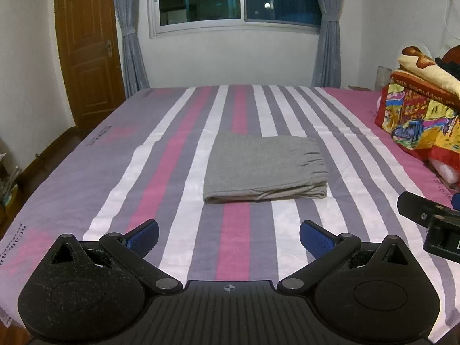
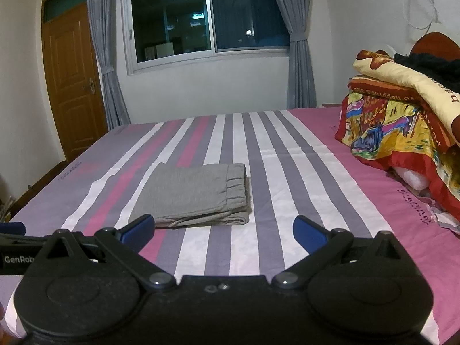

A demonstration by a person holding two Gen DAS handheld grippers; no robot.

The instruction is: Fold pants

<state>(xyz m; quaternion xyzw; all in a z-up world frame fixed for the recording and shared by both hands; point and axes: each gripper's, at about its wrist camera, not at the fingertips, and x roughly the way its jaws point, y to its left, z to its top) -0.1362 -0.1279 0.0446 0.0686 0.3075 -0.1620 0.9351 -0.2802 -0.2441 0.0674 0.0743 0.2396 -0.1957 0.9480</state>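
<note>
**Grey pants folded on bed, both grippers clear**

Grey knit pants (image 1: pixel 263 169) lie folded in a compact rectangle mid-bed on the pink, purple and white striped sheet (image 1: pixel 233 247), elastic waistband at the right edge. Left gripper (image 1: pixel 229 234) and right gripper (image 2: pixel 223 228): jaws wide, holding nothing, near the pants but apart from them. Colourful folded quilts (image 2: pixel 402 123) stacked far right.
</note>
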